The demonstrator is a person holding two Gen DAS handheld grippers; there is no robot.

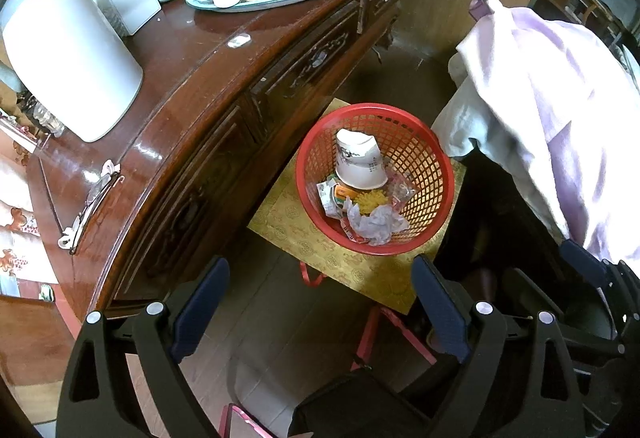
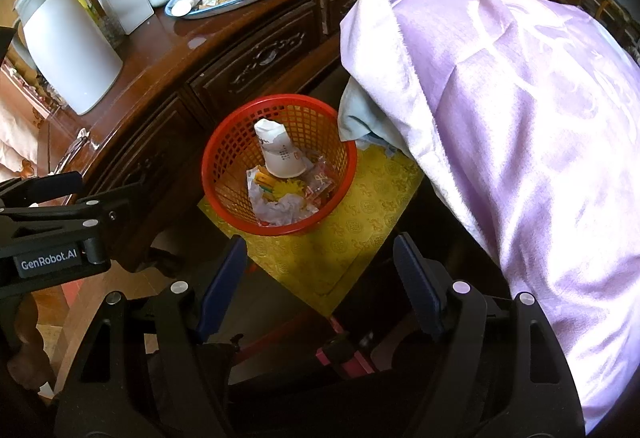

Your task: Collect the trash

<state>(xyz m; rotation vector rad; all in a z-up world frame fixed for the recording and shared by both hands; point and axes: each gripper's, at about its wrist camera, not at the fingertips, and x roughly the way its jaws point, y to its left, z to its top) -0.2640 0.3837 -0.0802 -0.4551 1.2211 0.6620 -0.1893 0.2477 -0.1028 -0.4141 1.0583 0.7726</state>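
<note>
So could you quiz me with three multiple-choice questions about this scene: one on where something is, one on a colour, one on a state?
1. Where does the crumpled white paper cup lie?
A on the oval blue tray
B in the round plastic mesh basket
C on the floor

2. What colour is the basket?
A red
B green
C white

3. How do the left gripper and right gripper stand?
A both clamping trash
B one holding the cup
C both open, empty

Answers: 1 B, the cup lies among wrappers inside it; 2 A, its mesh is red; 3 C, nothing sits between either pair of fingers.

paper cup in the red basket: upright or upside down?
Upside down, tilted. The paper cup rests rim-down on wrappers in the red basket, its crumpled base pointing up.
</note>
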